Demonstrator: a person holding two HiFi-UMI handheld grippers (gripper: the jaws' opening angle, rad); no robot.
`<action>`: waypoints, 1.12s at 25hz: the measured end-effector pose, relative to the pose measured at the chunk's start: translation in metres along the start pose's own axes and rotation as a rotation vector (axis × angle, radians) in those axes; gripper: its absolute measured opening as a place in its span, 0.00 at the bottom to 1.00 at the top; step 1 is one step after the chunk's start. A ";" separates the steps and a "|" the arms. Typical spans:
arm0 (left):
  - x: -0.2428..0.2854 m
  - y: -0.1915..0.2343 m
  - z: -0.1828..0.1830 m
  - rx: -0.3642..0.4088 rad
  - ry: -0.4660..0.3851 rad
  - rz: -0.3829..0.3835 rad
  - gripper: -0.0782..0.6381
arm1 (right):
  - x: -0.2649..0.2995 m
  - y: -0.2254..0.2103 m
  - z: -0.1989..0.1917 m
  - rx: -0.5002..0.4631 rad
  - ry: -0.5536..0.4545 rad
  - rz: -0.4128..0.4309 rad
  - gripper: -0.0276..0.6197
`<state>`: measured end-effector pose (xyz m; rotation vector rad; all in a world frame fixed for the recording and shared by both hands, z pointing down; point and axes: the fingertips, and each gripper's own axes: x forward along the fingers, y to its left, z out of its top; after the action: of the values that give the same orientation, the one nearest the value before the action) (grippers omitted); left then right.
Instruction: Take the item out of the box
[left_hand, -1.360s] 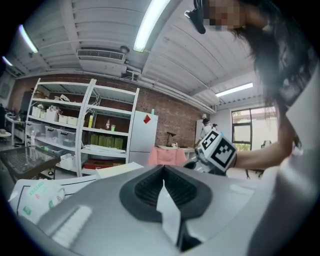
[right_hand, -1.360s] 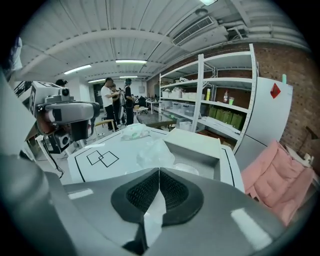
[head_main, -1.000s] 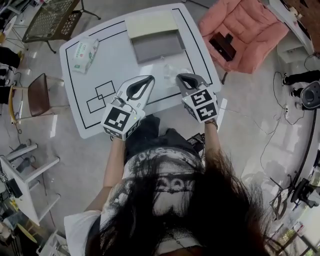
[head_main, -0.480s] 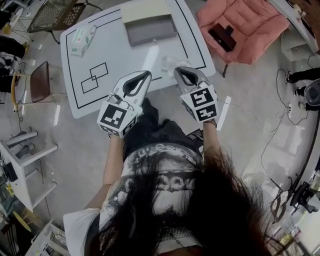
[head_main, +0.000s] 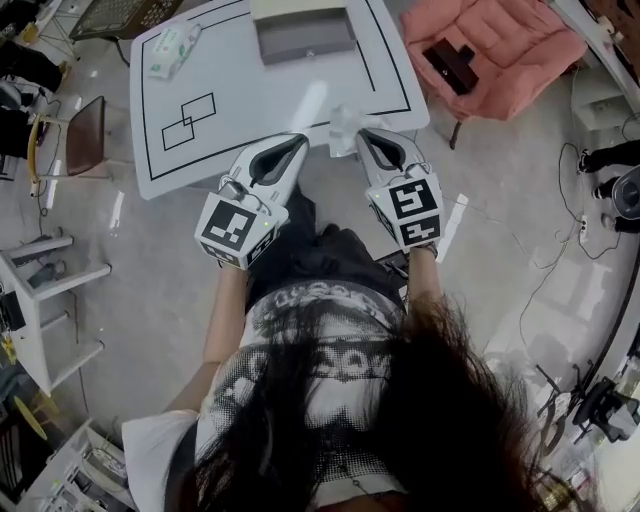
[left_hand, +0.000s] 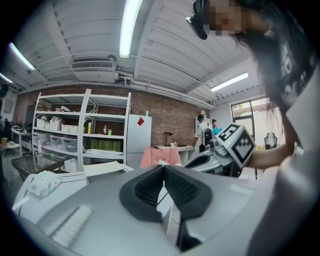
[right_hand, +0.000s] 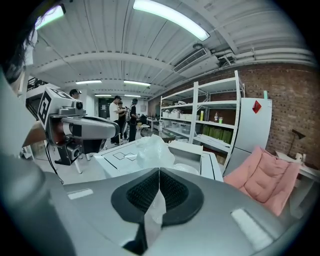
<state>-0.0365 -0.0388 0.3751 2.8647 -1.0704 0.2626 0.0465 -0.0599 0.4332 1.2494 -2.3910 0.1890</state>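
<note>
A crumpled clear plastic bag (head_main: 343, 128) hangs at the white table's (head_main: 230, 100) near edge, and my right gripper (head_main: 362, 136) is shut on it. In the right gripper view the bag (right_hand: 152, 150) bunches up just beyond the right gripper's (right_hand: 159, 172) closed jaws, with film trailing down through them. The open grey box (head_main: 305, 35) with a cream lid stands at the table's far edge; the same box (right_hand: 192, 152) shows behind the bag. My left gripper (head_main: 300, 143) is shut beside the bag, a little to its left. In its own view the left gripper (left_hand: 163, 170) shows nothing clearly gripped.
A pack of wipes (head_main: 172, 50) lies at the table's far left corner. Black outlined rectangles (head_main: 188, 120) mark the tabletop. A pink cushioned seat (head_main: 500, 50) with a black device (head_main: 450, 68) stands to the right, a brown chair (head_main: 80, 150) to the left, and shelving (left_hand: 70, 130) behind.
Both grippers have drawn back from over the table to its near edge, and the plastic bag has come along with the right gripper. The box has stayed put.
</note>
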 end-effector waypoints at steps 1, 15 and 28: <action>-0.002 -0.003 -0.002 0.002 0.002 0.000 0.11 | -0.003 0.001 -0.002 0.002 -0.007 -0.003 0.06; -0.006 -0.026 -0.006 0.010 0.004 -0.003 0.11 | -0.030 -0.004 -0.009 0.003 -0.023 -0.034 0.06; -0.014 -0.029 -0.011 0.004 -0.004 -0.004 0.11 | -0.033 -0.006 -0.014 0.002 -0.019 -0.051 0.06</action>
<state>-0.0293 -0.0067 0.3827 2.8720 -1.0654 0.2589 0.0718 -0.0344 0.4305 1.3180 -2.3727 0.1650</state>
